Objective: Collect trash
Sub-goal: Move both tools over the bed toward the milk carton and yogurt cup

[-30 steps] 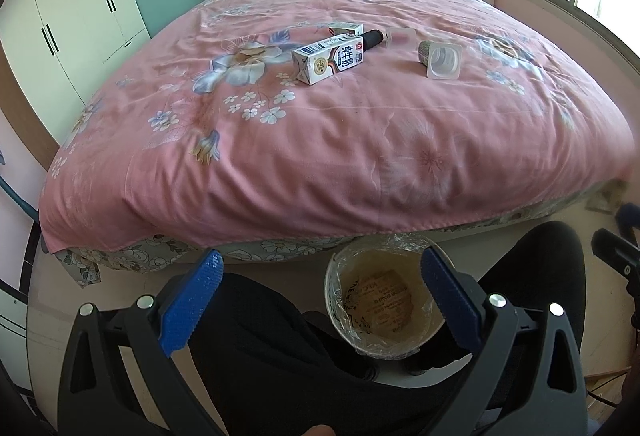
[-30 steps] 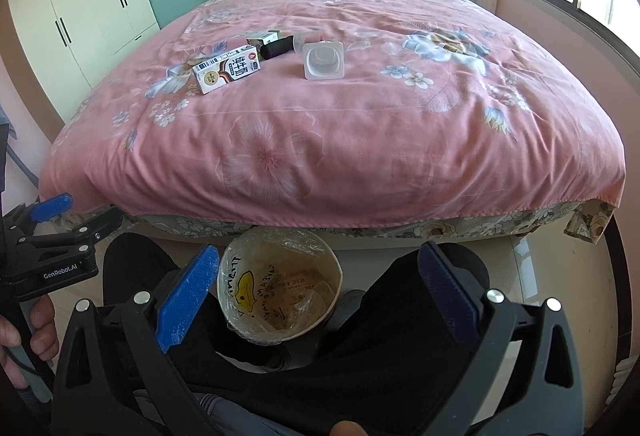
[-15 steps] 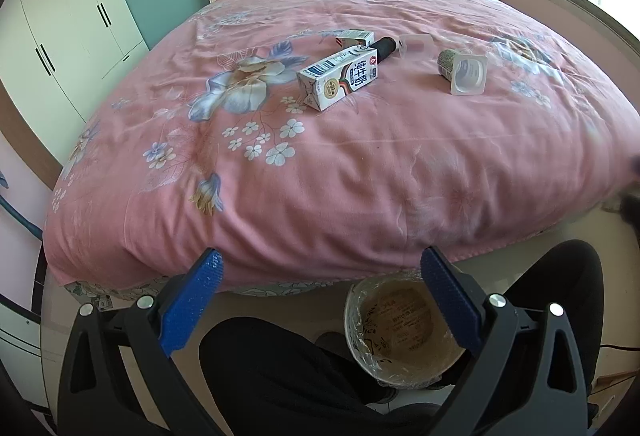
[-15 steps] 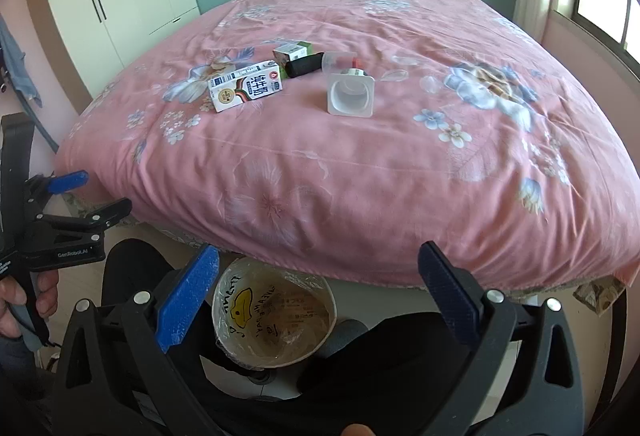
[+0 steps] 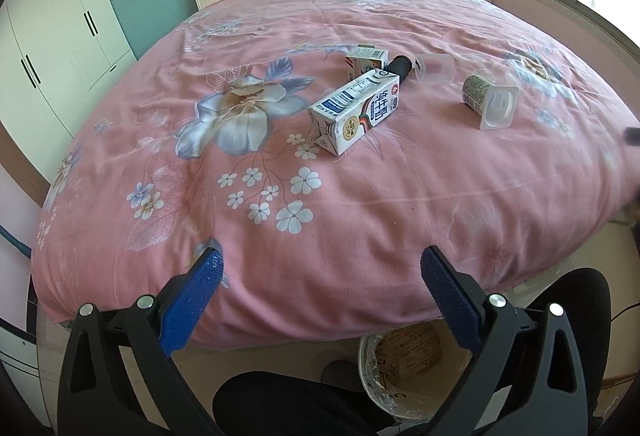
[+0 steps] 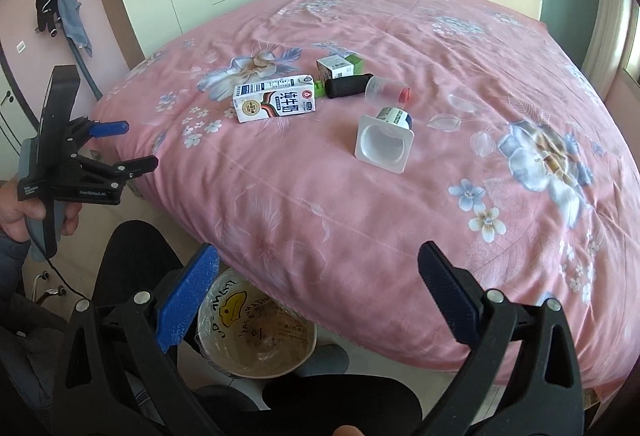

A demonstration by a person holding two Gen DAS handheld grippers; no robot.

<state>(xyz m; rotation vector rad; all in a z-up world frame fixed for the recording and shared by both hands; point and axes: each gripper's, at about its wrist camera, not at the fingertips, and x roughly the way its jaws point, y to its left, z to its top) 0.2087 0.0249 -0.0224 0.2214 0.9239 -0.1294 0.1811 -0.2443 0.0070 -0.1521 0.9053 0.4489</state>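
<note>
Both views have risen and swung toward the pink floral-print bedspread (image 5: 360, 195): a second ago it filled only the upper half, now it fills most of each frame. You've closed in, so judged from this the reach is under way and no pickup has begun.

The round plastic-lined waste bin (image 6: 256, 332) between your knees has slid to the bottom edge of both views; it was near centre before.

The trash lies mid-bed, untouched and in the same cluster as before: white rectangular milk carton (image 5: 356, 111) on its side, white square-rimmed yogurt cup (image 5: 490, 101) tipped over well to its right, clear plastic cup (image 6: 386, 89), black cylinder (image 6: 346, 85), and small green-and-white box (image 6: 340, 65) behind.

Left gripper (image 5: 322, 270): jaws spread wide, holding nothing. Right gripper (image 6: 318, 264): likewise wide, empty. Both well short of the trash.
</note>
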